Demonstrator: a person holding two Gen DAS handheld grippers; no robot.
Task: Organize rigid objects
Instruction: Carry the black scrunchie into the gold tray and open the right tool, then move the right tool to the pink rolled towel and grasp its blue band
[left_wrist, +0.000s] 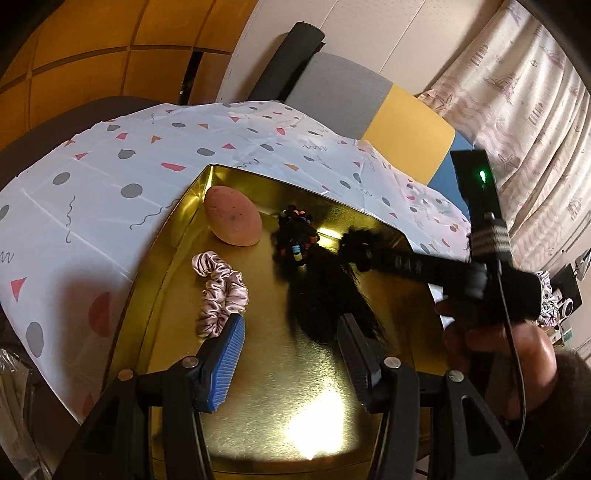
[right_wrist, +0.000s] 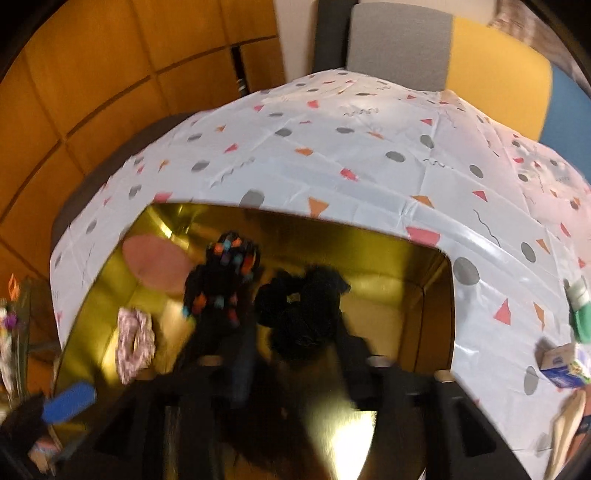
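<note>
Dropping a black furry hairpiece (left_wrist: 325, 295) into the shiny gold tray (left_wrist: 258, 369), we judge; right gripper (right_wrist: 295, 354) parted above it; left gripper (left_wrist: 291, 354) half-open, empty; withdrawal comes next.

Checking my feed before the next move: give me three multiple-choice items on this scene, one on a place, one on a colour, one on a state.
1. Where is the scrunchie?
A) in the tray
B) on the cloth
C) on the chair

2. What colour is the tray?
A) silver
B) gold
C) white

3. The left gripper is:
A) shut on the scrunchie
B) shut on the sponge
C) open, empty

Answers:
1 A, it lies on the tray's floor.
2 B, its floor and walls shine gold.
3 C, it stands wide, gripping nothing.
</note>
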